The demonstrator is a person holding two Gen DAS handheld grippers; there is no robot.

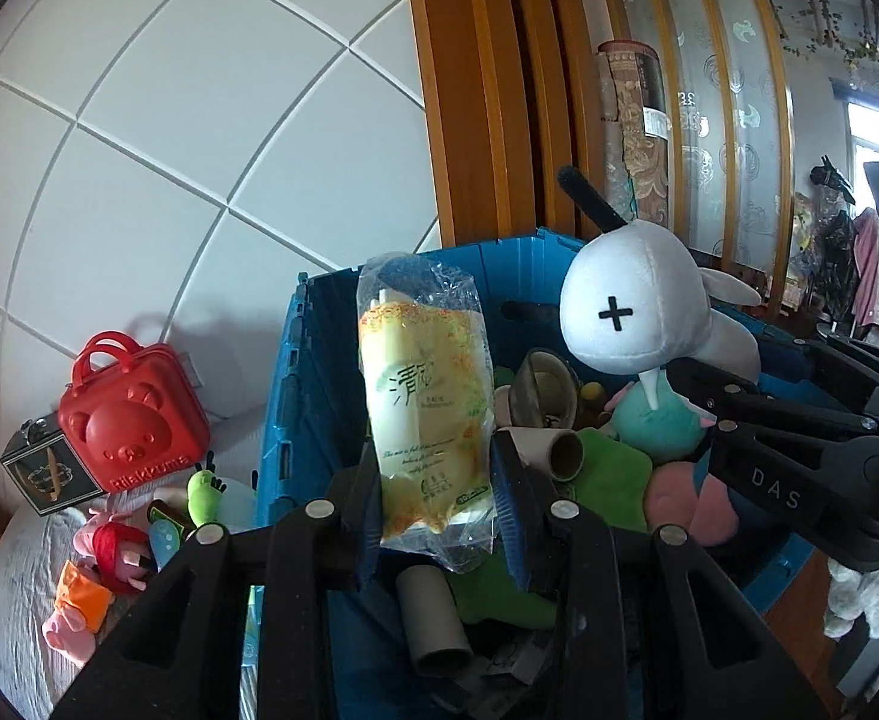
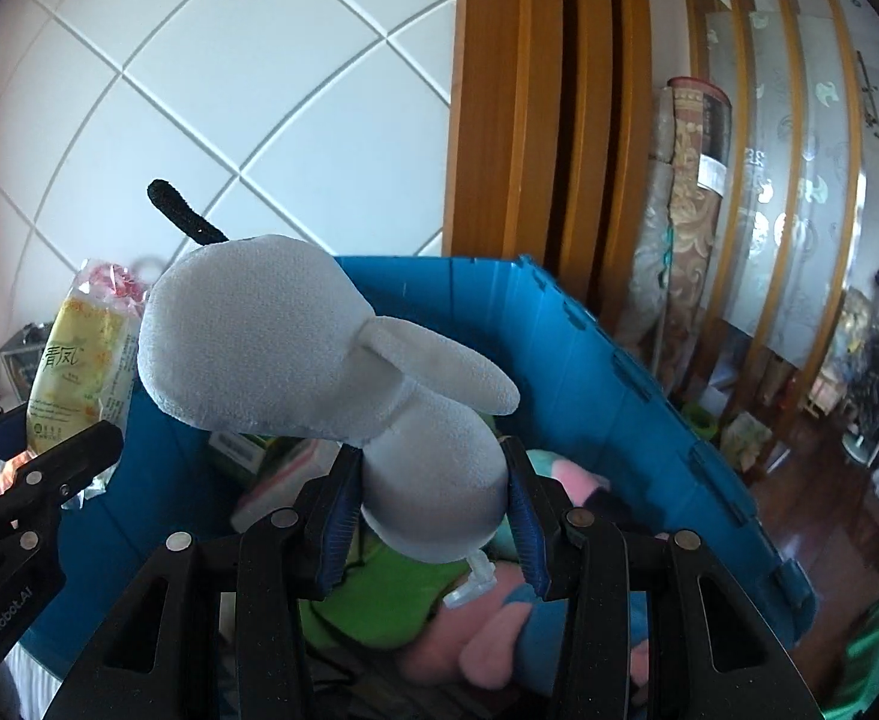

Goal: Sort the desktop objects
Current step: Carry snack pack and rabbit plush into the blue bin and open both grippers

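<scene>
My left gripper (image 1: 439,516) is shut on a yellow tissue pack (image 1: 427,396) in clear plastic, held upright over the blue crate (image 1: 295,384). My right gripper (image 2: 433,516) is shut on the body of a white plush rabbit (image 2: 271,348) with a black ear and a cross eye, also above the blue crate (image 2: 619,396). In the left wrist view the white plush rabbit (image 1: 631,306) hangs at the right, with the right gripper's black arm beside it. In the right wrist view the tissue pack (image 2: 82,372) shows at the left edge.
The crate holds cardboard tubes (image 1: 559,450), a green cloth (image 1: 607,474) and pink and teal plush toys (image 2: 499,630). Left of it on a white cloth lie a red bear case (image 1: 130,420), a dark box (image 1: 49,468) and small toys (image 1: 115,552). A tiled wall and a wooden door frame stand behind.
</scene>
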